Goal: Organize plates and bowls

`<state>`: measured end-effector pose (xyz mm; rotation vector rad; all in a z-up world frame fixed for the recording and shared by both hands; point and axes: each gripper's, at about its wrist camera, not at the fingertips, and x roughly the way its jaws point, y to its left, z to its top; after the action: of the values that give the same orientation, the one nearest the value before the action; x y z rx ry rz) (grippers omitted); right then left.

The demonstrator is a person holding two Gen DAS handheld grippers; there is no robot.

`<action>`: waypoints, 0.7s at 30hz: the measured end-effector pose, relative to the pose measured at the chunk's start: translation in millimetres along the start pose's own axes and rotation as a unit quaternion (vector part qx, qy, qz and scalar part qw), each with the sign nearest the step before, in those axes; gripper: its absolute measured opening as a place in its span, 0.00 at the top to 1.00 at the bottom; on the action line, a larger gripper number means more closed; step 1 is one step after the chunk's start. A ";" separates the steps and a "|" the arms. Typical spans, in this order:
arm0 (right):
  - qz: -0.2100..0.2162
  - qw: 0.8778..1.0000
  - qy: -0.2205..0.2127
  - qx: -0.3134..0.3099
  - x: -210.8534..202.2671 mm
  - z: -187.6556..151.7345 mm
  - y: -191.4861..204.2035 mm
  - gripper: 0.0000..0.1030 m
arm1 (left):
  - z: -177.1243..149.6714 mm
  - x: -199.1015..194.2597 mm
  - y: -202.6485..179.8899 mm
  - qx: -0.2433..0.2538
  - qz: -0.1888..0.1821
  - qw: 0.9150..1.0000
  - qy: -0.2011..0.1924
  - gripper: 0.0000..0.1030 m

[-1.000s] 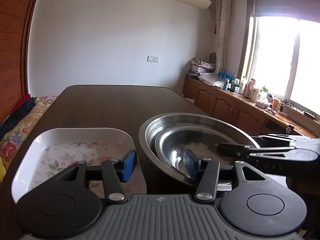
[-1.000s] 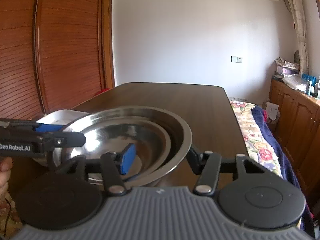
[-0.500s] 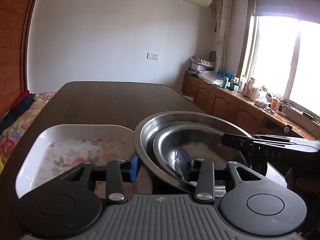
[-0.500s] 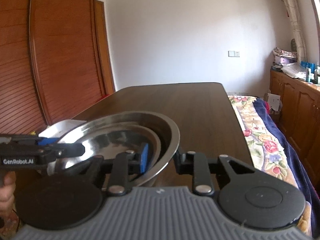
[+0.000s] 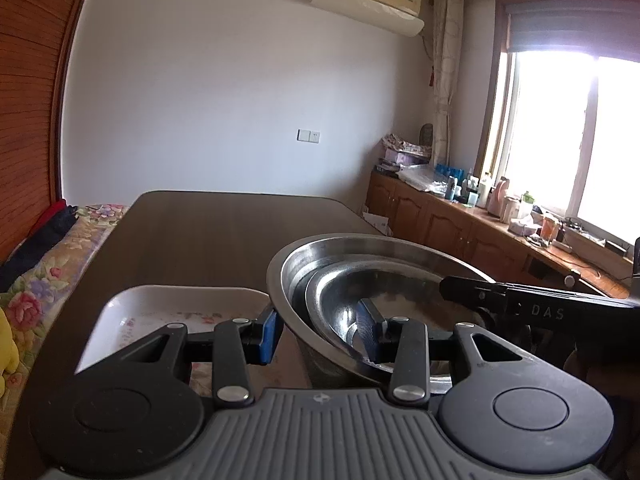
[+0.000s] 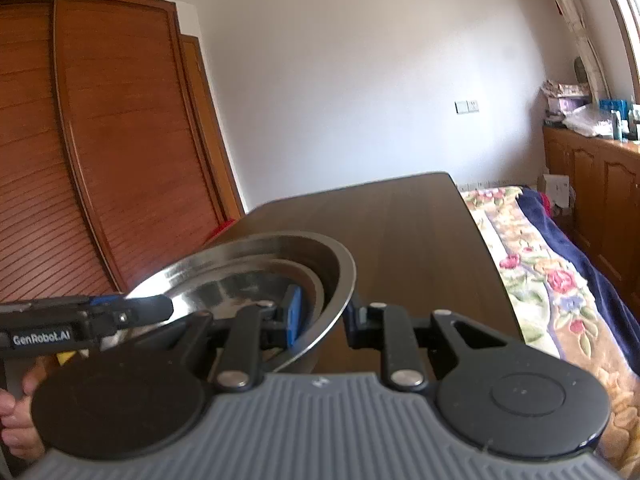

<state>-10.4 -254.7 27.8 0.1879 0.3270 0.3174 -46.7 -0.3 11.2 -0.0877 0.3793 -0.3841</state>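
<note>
Gripped on opposite sides of its rim: the large round stainless-steel bowl (image 5: 400,252), with a smaller stainless-steel bowl (image 5: 384,300) nested inside. Left gripper (image 5: 318,330) closed across the near wall, blue pad outside and other pad inside; right gripper (image 6: 322,316) closed likewise across the rim, blue pad inside and black finger outside. Judged a two-point hold chosen to carry the nested pair level and to prevent the inner bowl from sliding. Seen tilted in the right wrist view, apparently raised off the dark brown wooden surface (image 5: 208,236), though contact underneath was hidden. Left beside the bowls on the surface: the white rectangular ceramic dish with floral print (image 5: 168,304), overlapped at its right edge by the steel rim. Compared with one second before: both grippers narrowed from wide apart to clamped, bowl stack brought up and tipped, dish left unmoved. Judged next: transfer of the stack, probably towards or onto the dish.
</note>
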 end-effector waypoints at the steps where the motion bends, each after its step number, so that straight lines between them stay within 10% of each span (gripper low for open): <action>1: 0.002 1.000 -0.003 -0.001 -0.7 1.9 1.8 0.76 | 1.2 -1.9 1.1 0.000 0.002 1.000 -0.003 0.32; 21: 0.065 0.998 -0.007 -0.024 24.9 9.0 55.0 0.76 | 7.3 -36.5 55.3 -0.020 0.065 0.997 -0.030 0.32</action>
<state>0.0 -196.2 41.9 0.1635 0.2940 0.4513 -56.0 64.8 22.0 -0.1135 0.3314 -0.2450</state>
